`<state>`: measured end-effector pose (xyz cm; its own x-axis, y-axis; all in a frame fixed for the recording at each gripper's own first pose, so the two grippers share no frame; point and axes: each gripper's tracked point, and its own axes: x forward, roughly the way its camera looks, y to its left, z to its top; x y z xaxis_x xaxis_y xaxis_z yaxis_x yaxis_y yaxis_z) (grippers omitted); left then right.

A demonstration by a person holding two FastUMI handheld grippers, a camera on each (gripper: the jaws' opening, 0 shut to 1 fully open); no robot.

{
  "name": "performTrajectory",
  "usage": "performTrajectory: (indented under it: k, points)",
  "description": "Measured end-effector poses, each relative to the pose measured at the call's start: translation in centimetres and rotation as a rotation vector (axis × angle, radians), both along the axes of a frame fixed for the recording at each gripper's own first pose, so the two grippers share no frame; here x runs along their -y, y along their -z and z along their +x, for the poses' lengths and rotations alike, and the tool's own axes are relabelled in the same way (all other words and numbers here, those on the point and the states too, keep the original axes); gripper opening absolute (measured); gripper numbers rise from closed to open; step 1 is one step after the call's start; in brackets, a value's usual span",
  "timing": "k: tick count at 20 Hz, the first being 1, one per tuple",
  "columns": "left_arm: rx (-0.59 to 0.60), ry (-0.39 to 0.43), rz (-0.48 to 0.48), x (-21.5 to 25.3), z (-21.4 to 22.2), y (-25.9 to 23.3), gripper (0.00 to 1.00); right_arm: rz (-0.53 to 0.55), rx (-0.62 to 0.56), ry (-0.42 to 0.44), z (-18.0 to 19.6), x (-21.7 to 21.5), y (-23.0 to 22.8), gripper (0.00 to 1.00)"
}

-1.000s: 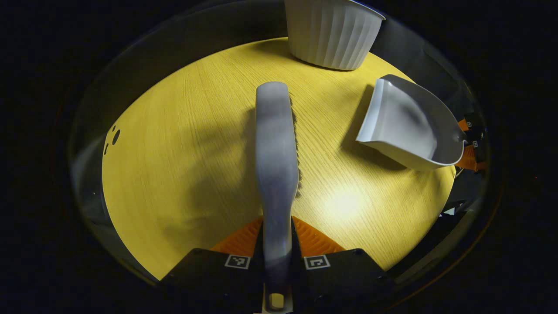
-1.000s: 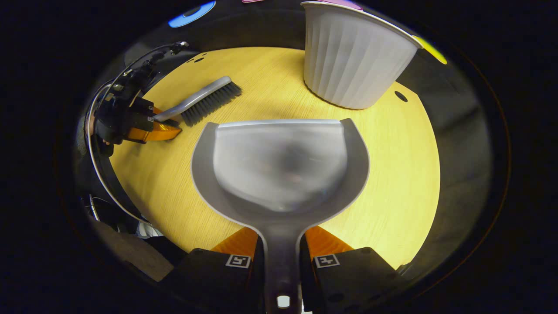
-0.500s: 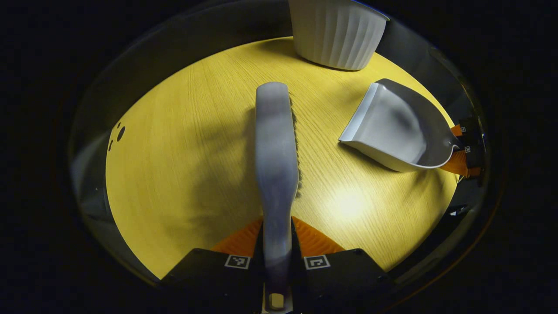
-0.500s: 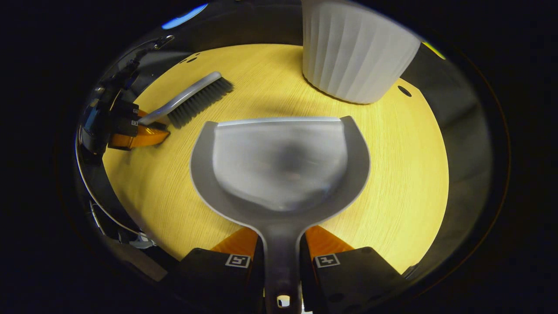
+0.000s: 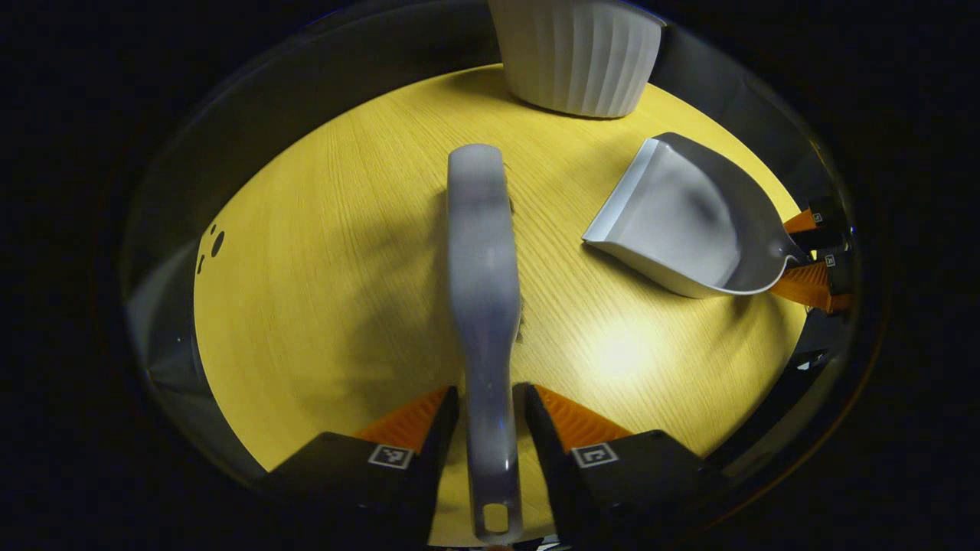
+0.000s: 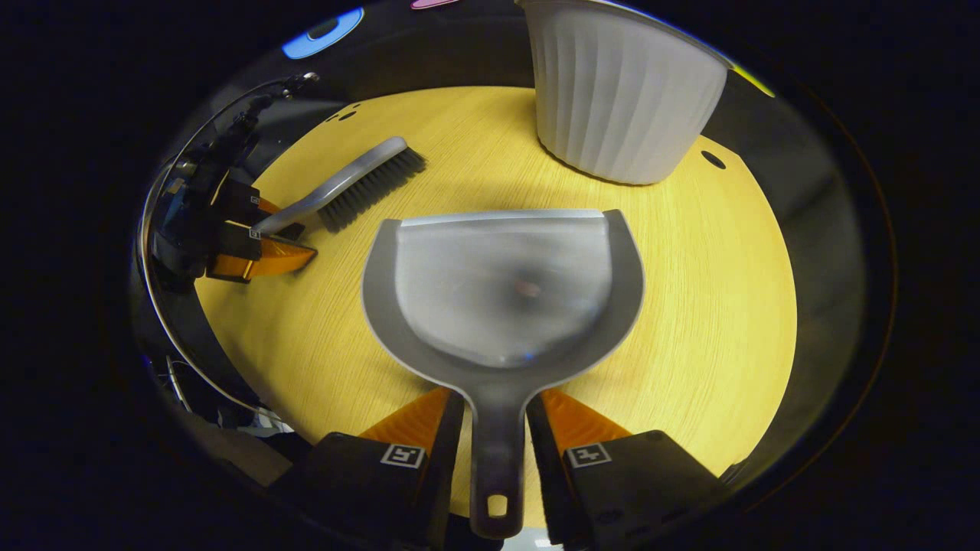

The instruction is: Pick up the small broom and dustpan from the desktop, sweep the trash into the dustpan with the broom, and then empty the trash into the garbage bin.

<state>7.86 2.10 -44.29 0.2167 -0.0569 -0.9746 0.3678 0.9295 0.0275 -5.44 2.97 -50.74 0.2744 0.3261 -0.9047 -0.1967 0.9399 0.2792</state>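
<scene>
A grey small broom lies on the yellow wooden table, its handle running between the fingers of my left gripper, which stands open with a gap on each side. The grey dustpan rests flat on the table, mouth toward the bin. Its handle sits between the spread fingers of my right gripper, open too. The left gripper view has the dustpan at the right with the right gripper behind it. The right gripper view has the broom and left gripper at the left.
A white ribbed garbage bin stands upright at the far side of the table, also seen as the bin in the left gripper view. Small dark holes mark the tabletop near its edges. The table's rounded rim lies close on both sides.
Both grippers have opened and drawn back a little along the handles. The broom and the dustpan now lie on the table, let go.
</scene>
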Motion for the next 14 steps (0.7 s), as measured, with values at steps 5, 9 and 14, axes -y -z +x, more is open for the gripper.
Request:
performTrajectory:
  k: [5,9,14]
  points:
    - [0.069,0.013,0.043,-0.7,0.7,-1.9,0.90,-0.005,0.008,0.026,-0.5,0.8,-1.4,0.83]
    - [0.177,-0.030,0.009,-0.1,1.6,-4.9,0.93,0.009,0.066,0.072,-0.2,1.6,-4.5,1.00]
    - [0.441,-0.099,-0.112,1.7,4.6,-13.1,0.94,0.005,0.287,0.161,3.1,3.5,-11.9,0.99]
